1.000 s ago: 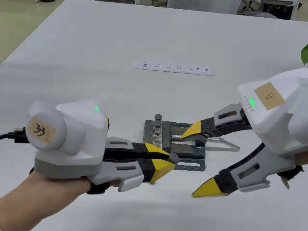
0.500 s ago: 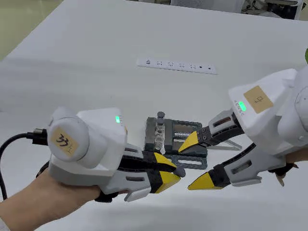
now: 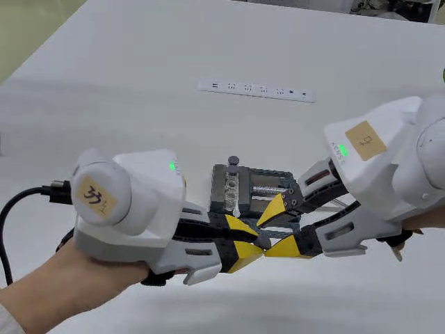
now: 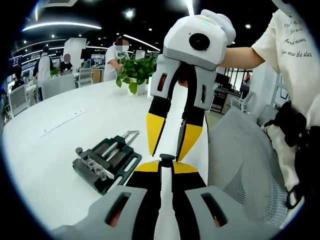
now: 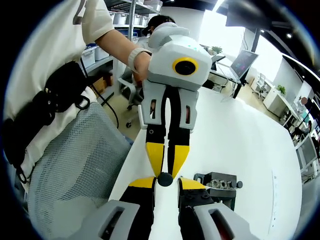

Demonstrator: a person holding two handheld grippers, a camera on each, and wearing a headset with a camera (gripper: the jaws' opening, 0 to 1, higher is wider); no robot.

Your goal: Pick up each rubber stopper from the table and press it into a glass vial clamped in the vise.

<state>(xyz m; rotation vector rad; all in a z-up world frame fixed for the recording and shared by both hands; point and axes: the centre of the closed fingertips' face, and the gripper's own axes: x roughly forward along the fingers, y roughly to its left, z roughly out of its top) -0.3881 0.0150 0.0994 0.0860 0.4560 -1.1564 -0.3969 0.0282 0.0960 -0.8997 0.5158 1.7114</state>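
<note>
Well beyond vise (image 3: 264, 184), power strip (image 3: 256, 90).

Head view looks down from close above; the two gripper views face each other; all three share the vise (image 3: 264, 182)

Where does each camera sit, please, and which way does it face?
Head view: head-mounted, looking down at vise, left tongs, right tongs; left hand shows.
Left gripper view: on left tongs, facing right tongs, person's shirt.
Right gripper view: on right tongs, facing left tongs, person's forearm.
Both gripper views share the stopper and vise.
</note>
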